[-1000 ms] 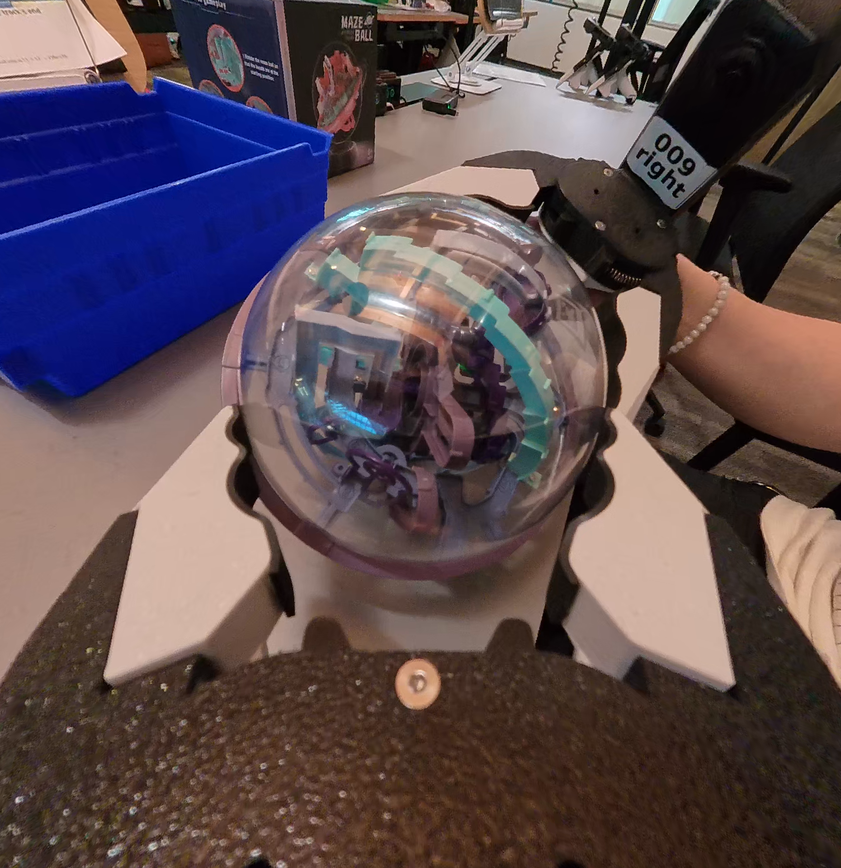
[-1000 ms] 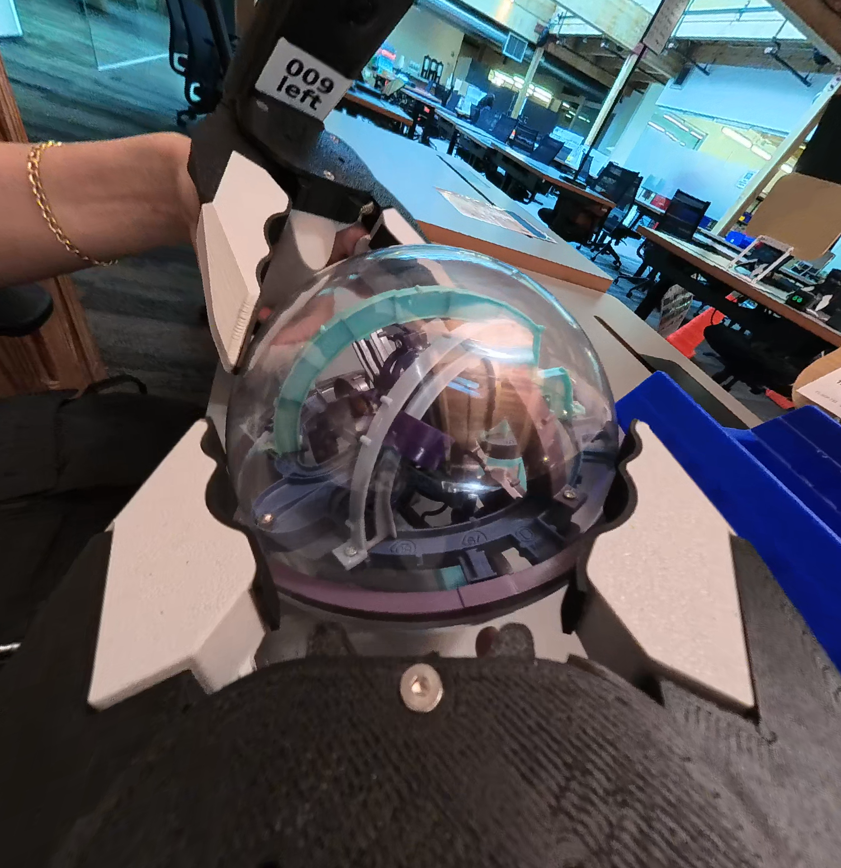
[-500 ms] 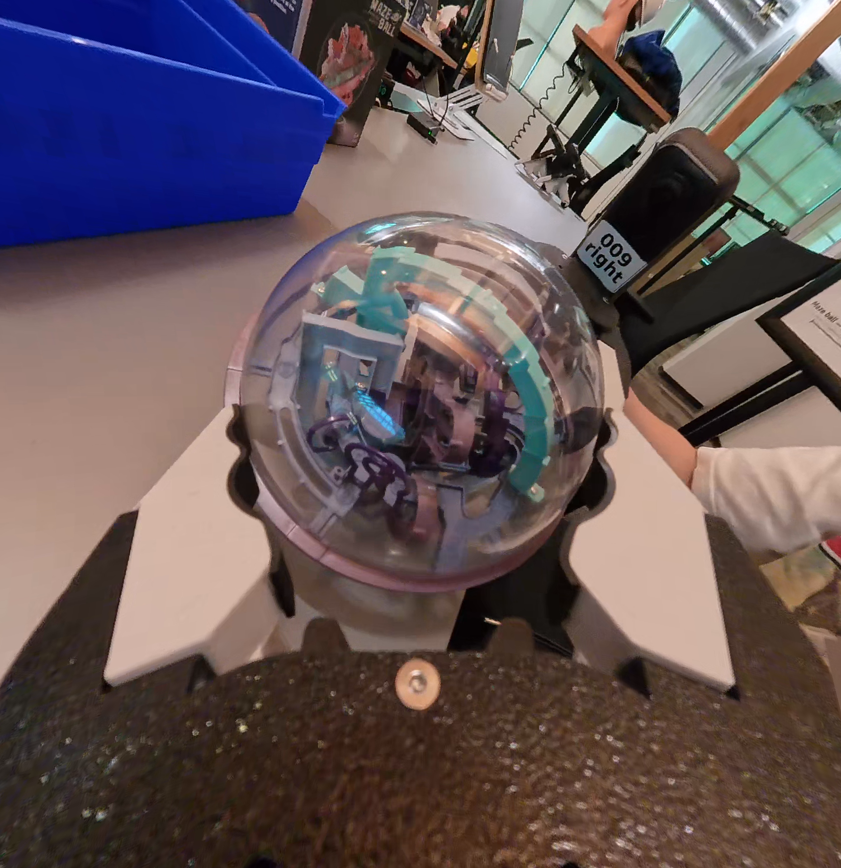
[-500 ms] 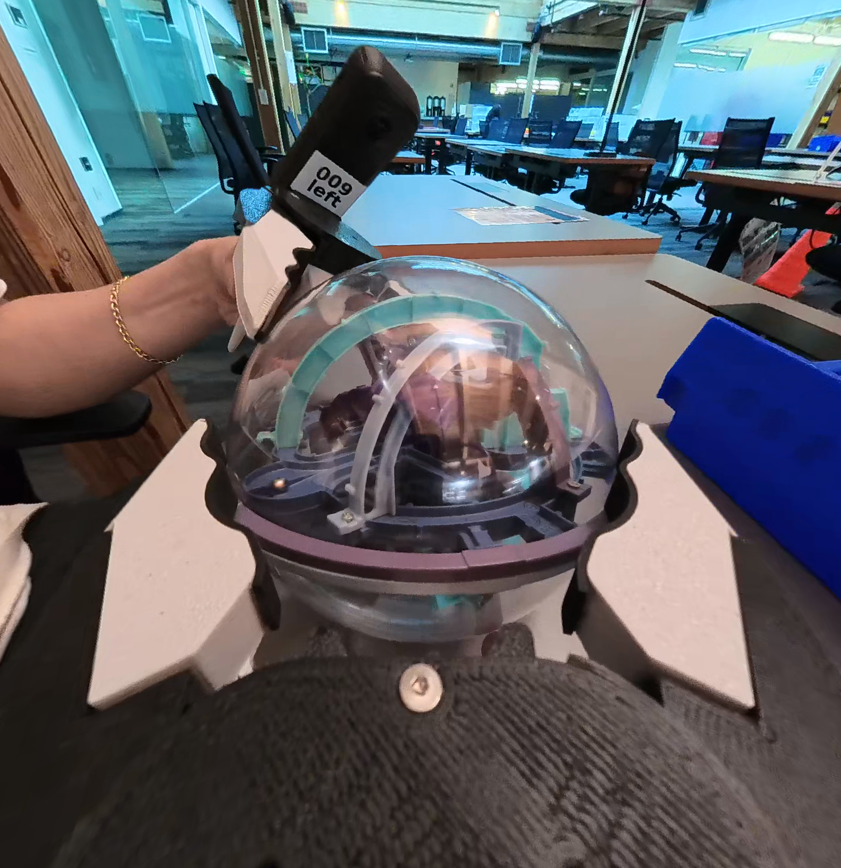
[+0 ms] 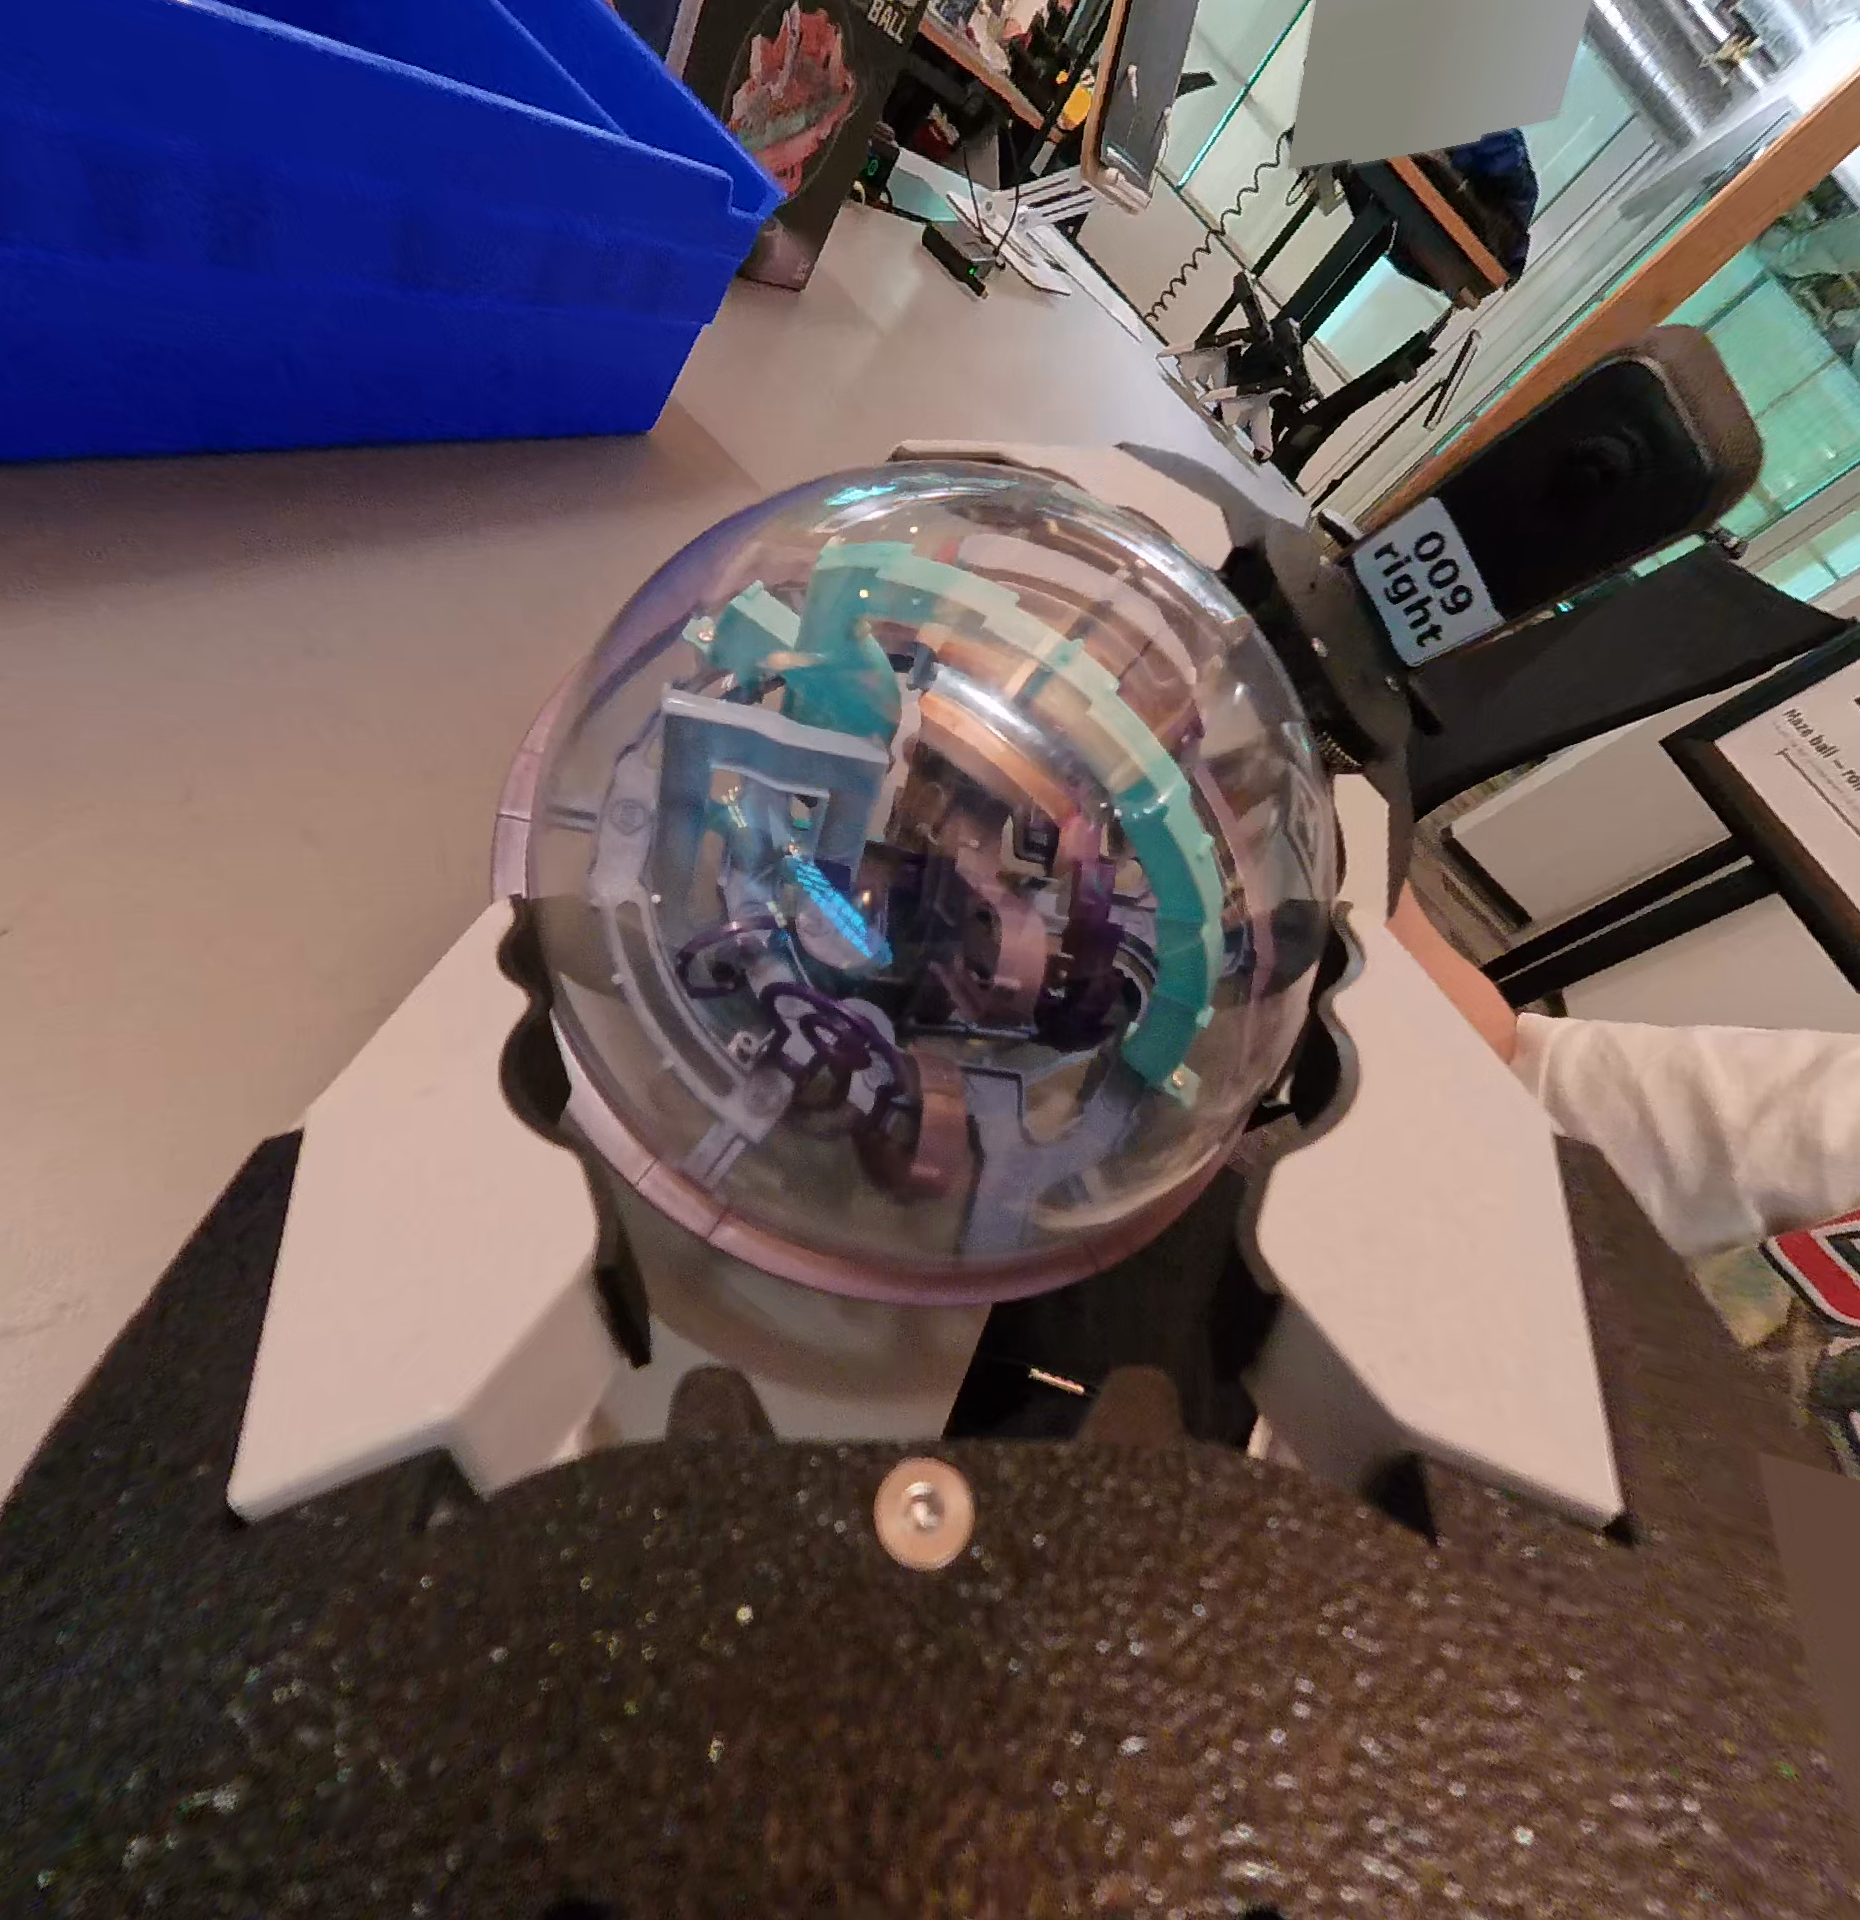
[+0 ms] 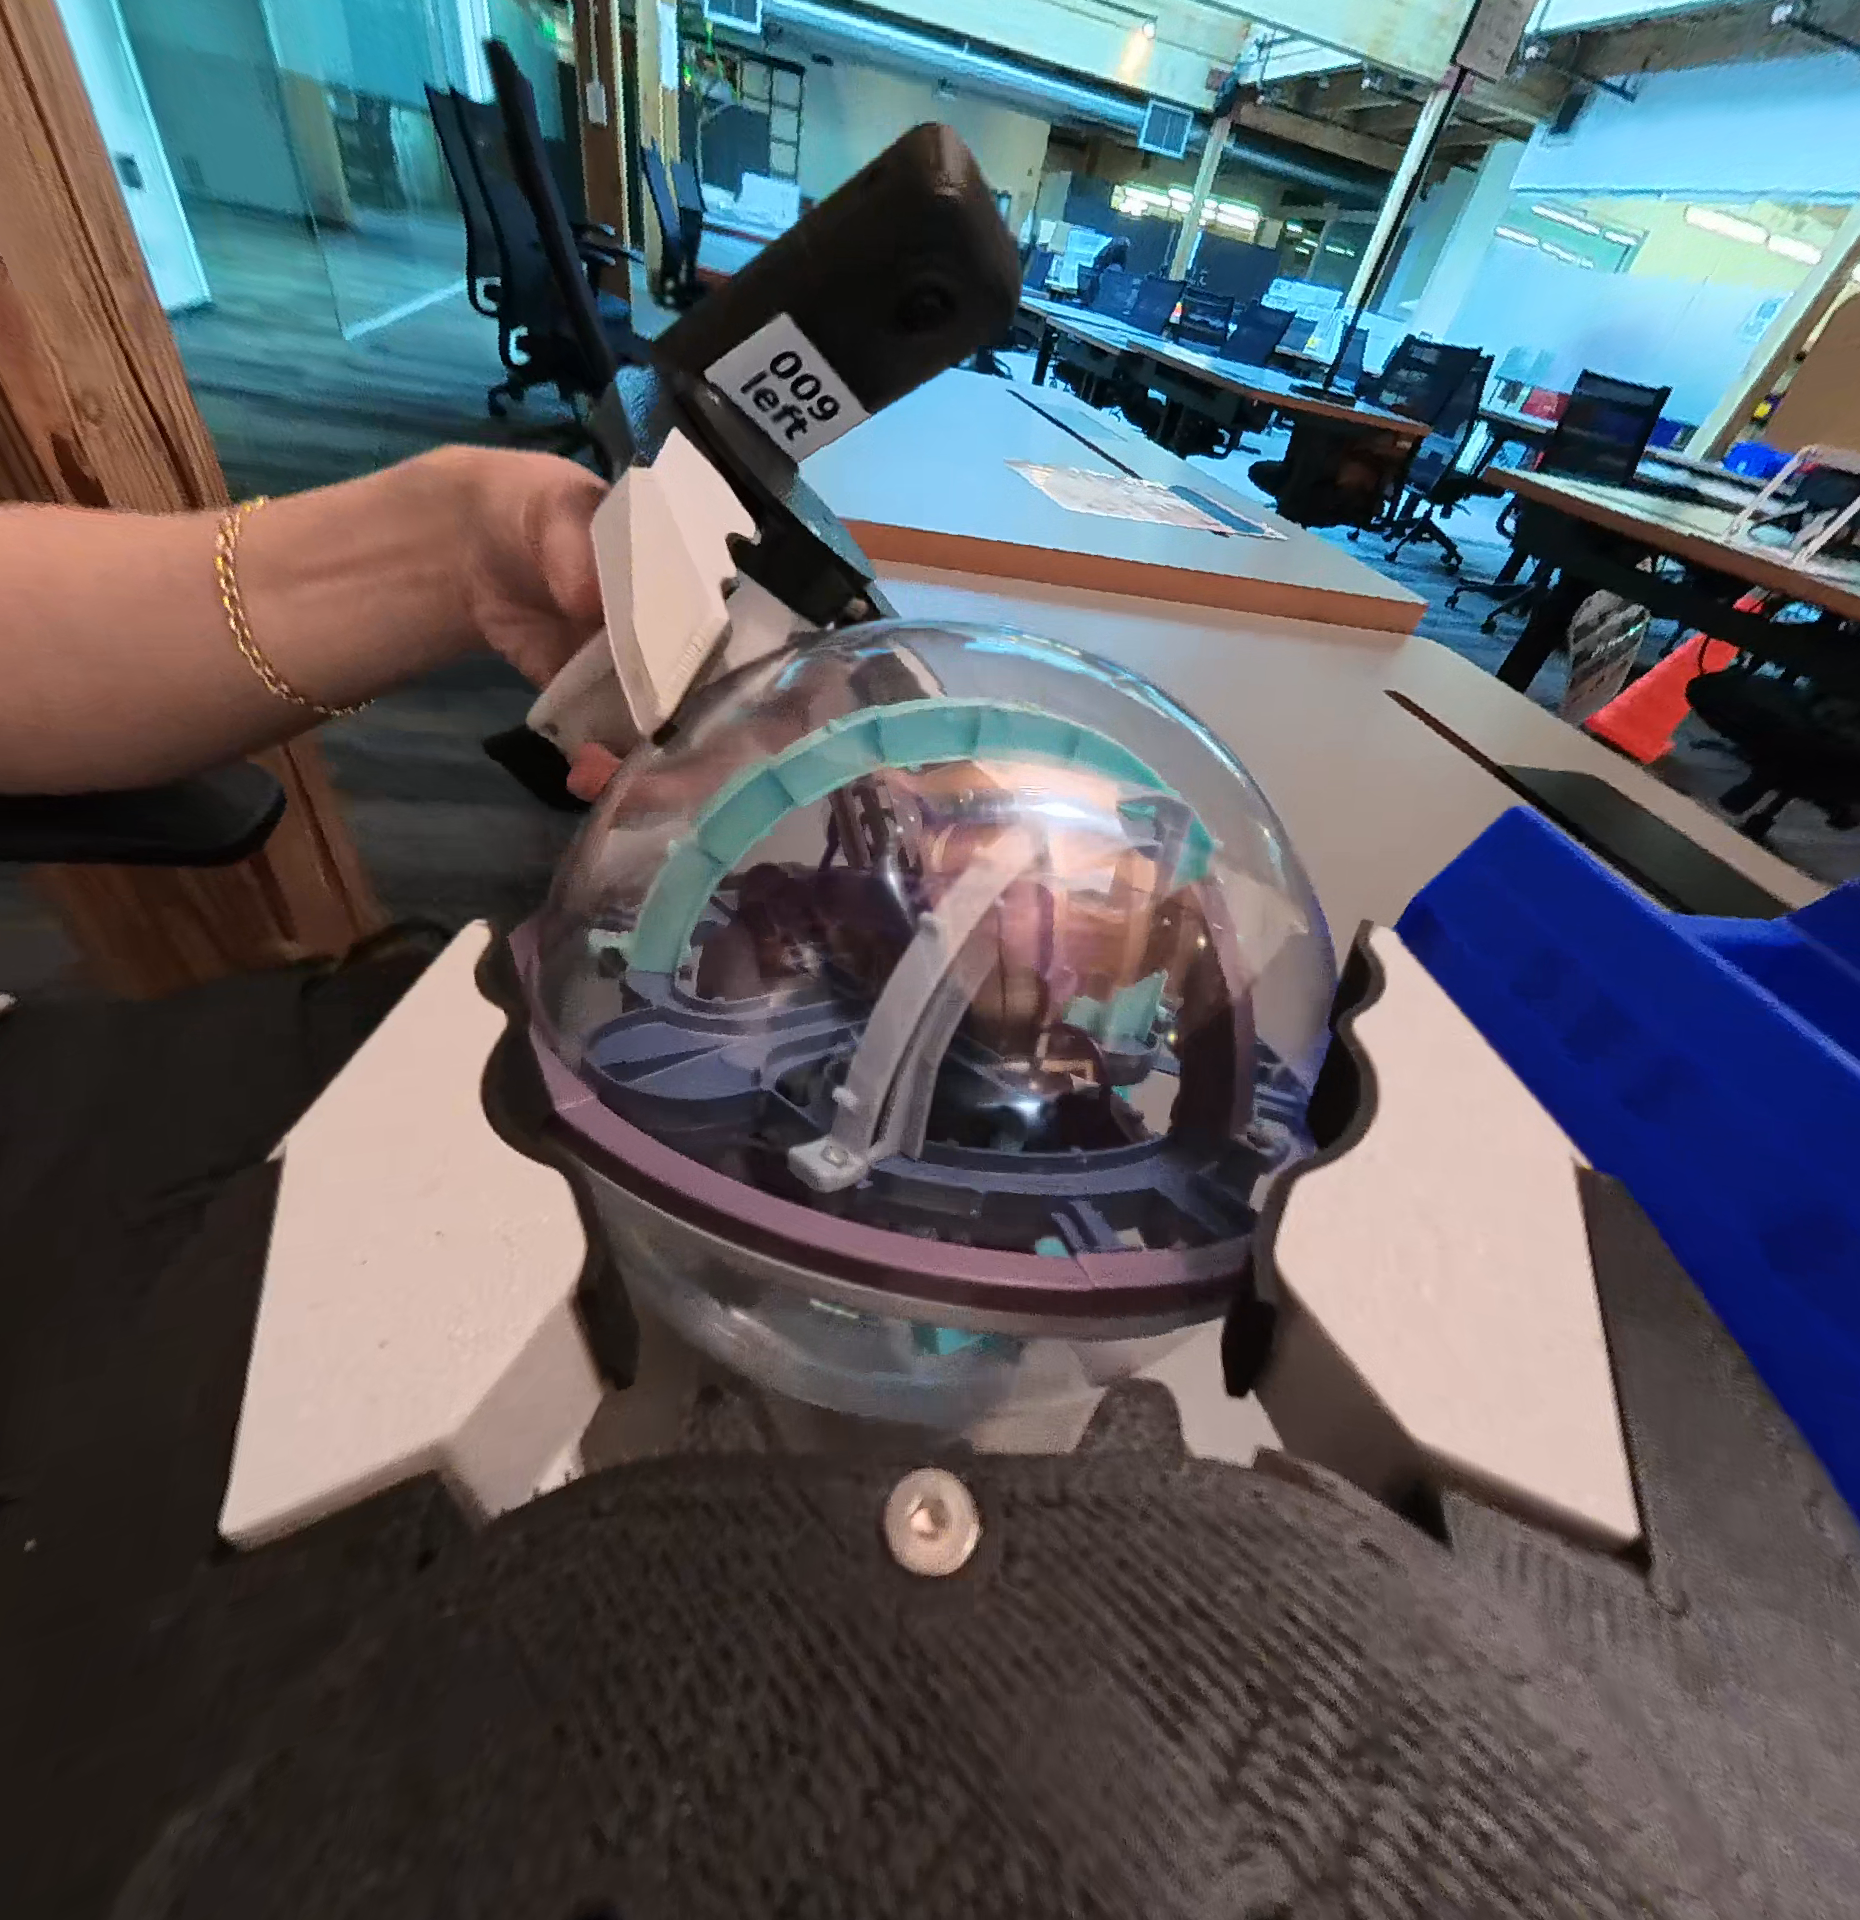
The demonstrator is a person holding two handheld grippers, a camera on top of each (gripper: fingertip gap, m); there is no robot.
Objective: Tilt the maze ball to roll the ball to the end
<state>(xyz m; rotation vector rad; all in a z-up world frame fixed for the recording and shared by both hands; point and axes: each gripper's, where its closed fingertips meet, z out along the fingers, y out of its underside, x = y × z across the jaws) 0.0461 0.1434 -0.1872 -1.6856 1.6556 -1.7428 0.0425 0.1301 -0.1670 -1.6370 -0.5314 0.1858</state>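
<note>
Nearest in both wrist views, each claw's dark scalloped pads sit against the clear shell of the maze ball (image 5: 921, 883), one on either side. The left claw (image 5: 926, 1029) is clamped on the sphere just above its purple seam, and the right claw (image 6: 921, 1049) is clamped on it from the opposite side, its pads pressing at the seam band. So the maze ball is held off the tabletop (image 5: 230, 727) between the two tools, tilted, with the teal arched track (image 6: 801, 758) riding across the top and the grey ramp (image 6: 905, 1029) running down toward the seam. The small rolling ball inside cannot be picked out among the reflections and purple parts.

Just behind the sphere, in the left wrist view, the right tool's black body (image 5: 1591, 488) leans in; in the right wrist view the left tool is gripped by a hand (image 6: 490, 561) wearing a gold chain bracelet.

Farther off stands a blue bin (image 5: 313, 229) and, beyond it, a printed box (image 5: 812, 94).

The likely risks: the smooth, round shell could rotate or slide within the pads if the two tools twist unevenly, and a tilt that is too quick would probably throw the inner ball off its narrow track. A swing toward the bin could also knock the shell.
</note>
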